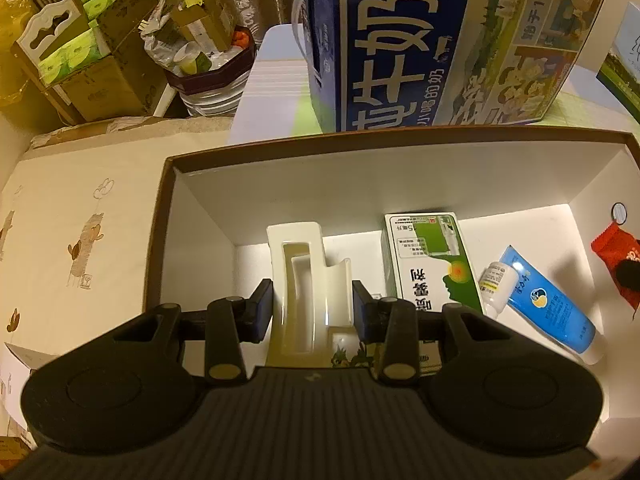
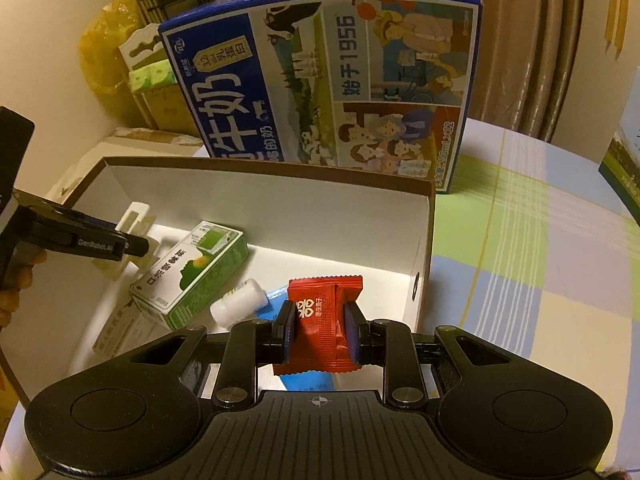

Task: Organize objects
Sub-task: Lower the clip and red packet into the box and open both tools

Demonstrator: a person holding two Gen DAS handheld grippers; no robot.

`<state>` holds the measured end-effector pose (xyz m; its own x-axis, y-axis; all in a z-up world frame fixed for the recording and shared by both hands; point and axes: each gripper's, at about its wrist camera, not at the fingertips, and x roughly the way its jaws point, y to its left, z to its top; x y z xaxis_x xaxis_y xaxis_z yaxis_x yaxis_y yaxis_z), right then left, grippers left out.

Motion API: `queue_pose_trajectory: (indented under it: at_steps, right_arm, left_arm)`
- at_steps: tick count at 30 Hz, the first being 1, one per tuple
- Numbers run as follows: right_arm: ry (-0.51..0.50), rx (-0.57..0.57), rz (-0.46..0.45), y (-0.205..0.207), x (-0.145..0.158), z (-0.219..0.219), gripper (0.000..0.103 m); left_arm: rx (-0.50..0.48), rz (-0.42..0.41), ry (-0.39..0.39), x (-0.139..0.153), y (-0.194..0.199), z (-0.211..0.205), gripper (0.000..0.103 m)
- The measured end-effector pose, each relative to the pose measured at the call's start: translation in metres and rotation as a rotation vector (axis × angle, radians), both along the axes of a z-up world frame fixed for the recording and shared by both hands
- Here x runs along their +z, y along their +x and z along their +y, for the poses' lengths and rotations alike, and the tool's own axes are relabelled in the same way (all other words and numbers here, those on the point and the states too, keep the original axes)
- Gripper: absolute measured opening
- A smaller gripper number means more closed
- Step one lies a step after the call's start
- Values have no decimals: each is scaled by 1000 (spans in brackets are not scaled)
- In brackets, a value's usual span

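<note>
the left gripper (image 1: 312, 312) clamps a cream plastic holder (image 1: 306, 280), long axis running near-to-far, inside the white-lined cardboard box (image 1: 200, 216) — the right gripper (image 2: 320, 332) pinches a red foil snack packet (image 2: 322, 320) over the box's right end.

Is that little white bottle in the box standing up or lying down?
Lying down. The white bottle rests on its side on the box floor, between the green carton and the blue tube.

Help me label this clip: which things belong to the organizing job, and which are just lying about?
In the job:
storage box
white plastic holder
red snack packet
green medicine carton
small white bottle
blue tube

Lying about:
milk carton case
tissue packs
</note>
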<state>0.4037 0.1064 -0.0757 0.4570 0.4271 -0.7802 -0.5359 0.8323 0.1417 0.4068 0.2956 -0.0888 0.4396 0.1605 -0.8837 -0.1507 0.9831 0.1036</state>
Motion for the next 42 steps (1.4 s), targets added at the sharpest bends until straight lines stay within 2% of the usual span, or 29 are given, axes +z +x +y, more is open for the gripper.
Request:
queue_pose_trajectory:
  at_steps: [6,11,14,15,18,19,26,32,42]
  right_arm:
    - [-1,-1,-2,2,0,2,23]
    - [3,2,-10,7,-1,6,23]
    - [22,-1,-38,9,1,8,23]
    - [35,-7,-48,10,1,8,24]
    - [57,-9,-74,12,5,8,38]
    - [60,-5,-85,11,7,8,40]
    - [83,5,-81,-3,18,-2,44]
    - [95,-3,-66,-24,30,-17,48]
    - [129,-40,-65,-58,53,-40,50]
  left_arm:
    - [-19,-31,25,4,2,-1,41]
    - [-10,-44,0,9,-1,3,43]
    - [-5,-56,-2,13,-5,1,50]
    - [-1,-61,1,14,-7,0,51]
    - [-4,-79,0,19,-14,-4,52]
    - [-4,-82,-5,21,-16,-4,53]
    - [14,-118,-46,40,-40,-10,74]
    - [40,-153,-65,58,-64,-18,83]
    - [87,-194,-125,82,-106,-27,85]
